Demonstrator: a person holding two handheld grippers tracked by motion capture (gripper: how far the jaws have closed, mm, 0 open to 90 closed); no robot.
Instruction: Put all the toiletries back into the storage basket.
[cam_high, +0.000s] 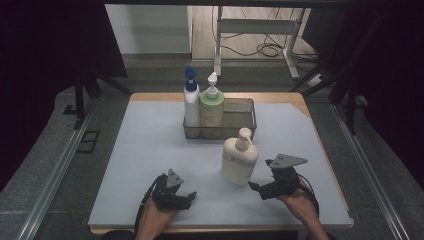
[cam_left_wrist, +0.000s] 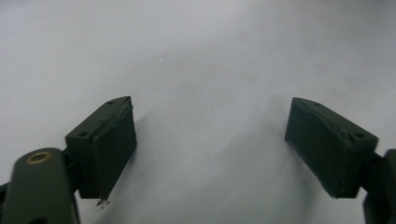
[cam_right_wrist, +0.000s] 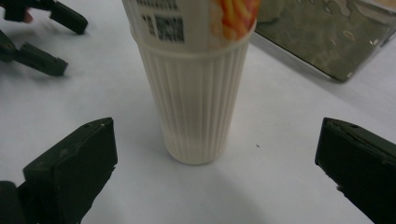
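A cream pump bottle (cam_high: 240, 160) stands upright on the pale mat (cam_high: 150, 150), just in front of the basket. My right gripper (cam_high: 256, 190) hovers low at its right front with the jaws wide open. In the right gripper view the bottle's ribbed base (cam_right_wrist: 196, 107) stands ahead of the right gripper (cam_right_wrist: 215, 123), beyond the jaw tips and untouched. My left gripper (cam_high: 191, 196) rests near the mat's front edge, left of the bottle, open. Nothing but bare mat lies between the jaws of the left gripper (cam_left_wrist: 210, 107). The left gripper (cam_right_wrist: 65, 42) also appears far off in the right gripper view.
A metal wire basket (cam_high: 245, 125) sits mid-table behind the cream bottle. It holds a white bottle with a blue cap (cam_high: 191, 102) and a green pump bottle (cam_high: 212, 107) in its left end. A white stand (cam_high: 260, 30) and cables lie on the floor beyond.
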